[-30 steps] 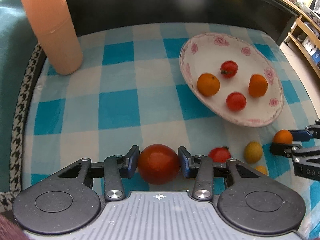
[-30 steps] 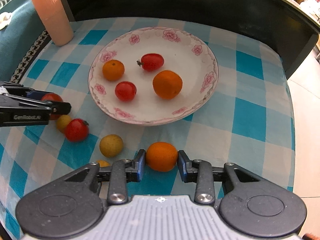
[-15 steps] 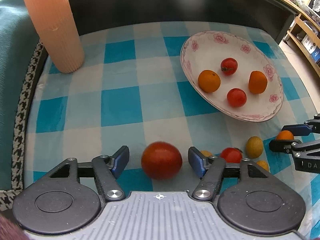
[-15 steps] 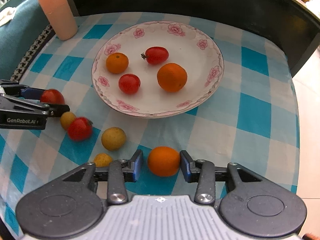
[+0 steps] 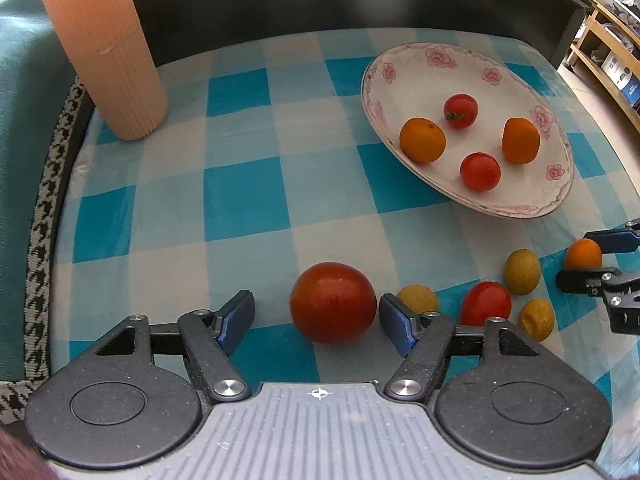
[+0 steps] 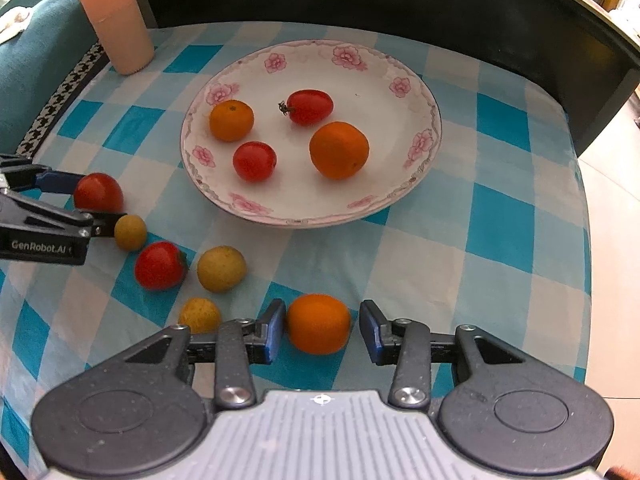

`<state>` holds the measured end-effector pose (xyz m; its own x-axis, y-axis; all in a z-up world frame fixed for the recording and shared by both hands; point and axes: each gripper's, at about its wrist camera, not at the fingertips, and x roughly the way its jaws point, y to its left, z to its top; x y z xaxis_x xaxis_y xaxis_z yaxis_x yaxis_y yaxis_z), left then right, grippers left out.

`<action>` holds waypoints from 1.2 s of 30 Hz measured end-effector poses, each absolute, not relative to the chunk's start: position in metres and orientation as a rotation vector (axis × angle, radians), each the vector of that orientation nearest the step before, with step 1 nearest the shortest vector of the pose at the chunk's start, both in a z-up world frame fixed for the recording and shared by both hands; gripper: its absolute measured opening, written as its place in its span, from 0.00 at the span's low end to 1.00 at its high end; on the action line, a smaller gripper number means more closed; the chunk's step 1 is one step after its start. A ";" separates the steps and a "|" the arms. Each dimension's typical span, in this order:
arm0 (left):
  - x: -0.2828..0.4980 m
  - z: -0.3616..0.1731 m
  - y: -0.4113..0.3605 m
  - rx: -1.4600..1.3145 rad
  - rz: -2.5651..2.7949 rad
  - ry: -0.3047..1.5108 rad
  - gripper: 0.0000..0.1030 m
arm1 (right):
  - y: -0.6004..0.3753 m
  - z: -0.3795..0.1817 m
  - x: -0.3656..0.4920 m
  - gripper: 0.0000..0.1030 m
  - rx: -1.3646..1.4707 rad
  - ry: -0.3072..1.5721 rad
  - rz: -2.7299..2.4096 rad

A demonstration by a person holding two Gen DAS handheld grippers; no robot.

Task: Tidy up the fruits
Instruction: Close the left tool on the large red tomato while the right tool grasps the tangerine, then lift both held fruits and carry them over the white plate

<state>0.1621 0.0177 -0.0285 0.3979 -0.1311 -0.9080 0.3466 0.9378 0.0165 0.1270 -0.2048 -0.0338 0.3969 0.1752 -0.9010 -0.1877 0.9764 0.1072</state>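
Checked tablecloth carries flowered plate, ribbed cup, loose fruits.

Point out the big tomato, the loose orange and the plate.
big tomato [image 5: 333, 302], left wrist view, centre of its skin.
loose orange [image 6: 319, 323], right wrist view, its top.
plate [image 6: 360, 80], right wrist view, bare white inside.

Two wrist fisheyes – close, angled steeply down, sharing plate and cloth
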 end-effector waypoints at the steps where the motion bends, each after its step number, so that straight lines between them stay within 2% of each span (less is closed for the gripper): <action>1: 0.162 -0.028 0.017 0.217 -0.304 1.124 0.73 | -0.205 -0.034 0.126 0.57 -0.011 1.139 0.230; 10: 0.161 -0.026 0.023 0.205 -0.308 1.109 0.68 | -0.208 -0.036 0.122 0.57 -0.026 1.136 0.218; 12: 0.159 -0.025 0.021 0.216 -0.322 1.103 0.60 | -0.206 -0.036 0.120 0.55 -0.045 1.129 0.214; 15: 0.156 -0.022 0.015 0.228 -0.341 1.106 0.50 | -0.204 -0.034 0.119 0.45 -0.046 1.123 0.218; 36: 0.158 0.004 0.004 0.200 -0.351 1.051 0.49 | -0.207 -0.004 0.129 0.45 0.015 1.033 0.188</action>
